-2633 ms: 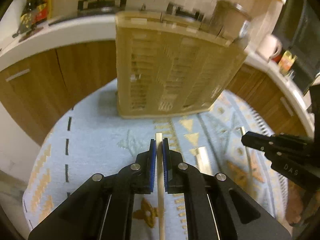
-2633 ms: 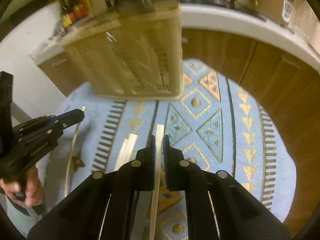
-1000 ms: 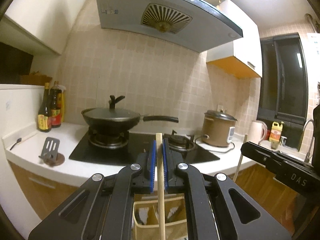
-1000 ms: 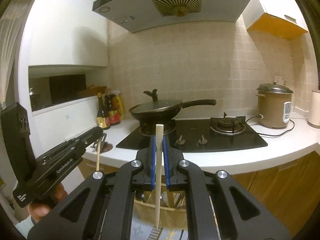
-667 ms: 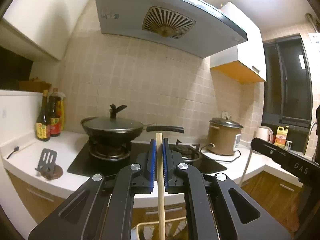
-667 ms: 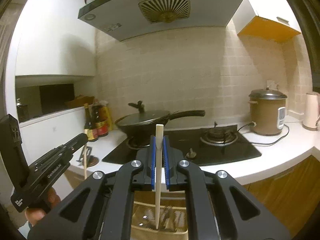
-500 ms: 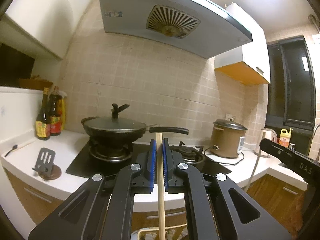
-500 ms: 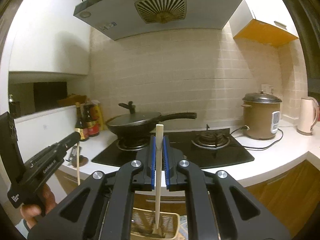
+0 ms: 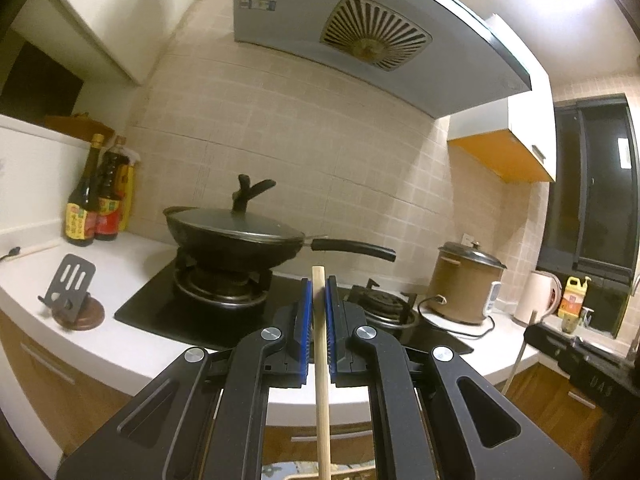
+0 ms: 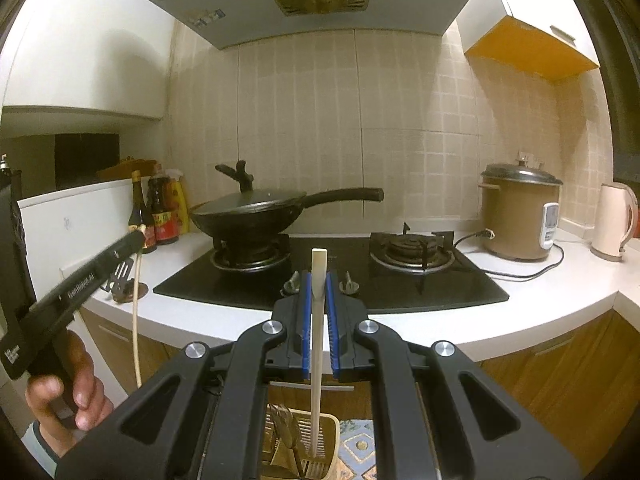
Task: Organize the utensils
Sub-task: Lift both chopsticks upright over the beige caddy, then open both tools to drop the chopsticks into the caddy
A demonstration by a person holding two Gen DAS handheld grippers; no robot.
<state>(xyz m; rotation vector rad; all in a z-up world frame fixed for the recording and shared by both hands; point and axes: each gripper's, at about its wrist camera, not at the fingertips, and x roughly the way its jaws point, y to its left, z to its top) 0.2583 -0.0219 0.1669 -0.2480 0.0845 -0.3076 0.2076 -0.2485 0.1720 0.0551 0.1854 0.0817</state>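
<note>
My left gripper is shut on a wooden chopstick that hangs straight down between its blue pads. My right gripper is shut on a pale chopstick, also held upright. Its lower end hangs over the beige slotted utensil holder, which stands on the patterned mat below and holds several utensils. The left gripper with its chopstick shows at the left of the right wrist view. The right gripper's body shows at the right of the left wrist view. Only the holder's top edge shows in the left wrist view.
A white kitchen counter runs ahead with a black gas hob, a lidded wok, sauce bottles, a brown rice cooker and a kettle. A phone stand sits at the left. Wooden cabinet doors are below.
Both grippers have risen from the mat with their chopsticks and now face the counter and wall. The holder has dropped to the bottom of both views.
</note>
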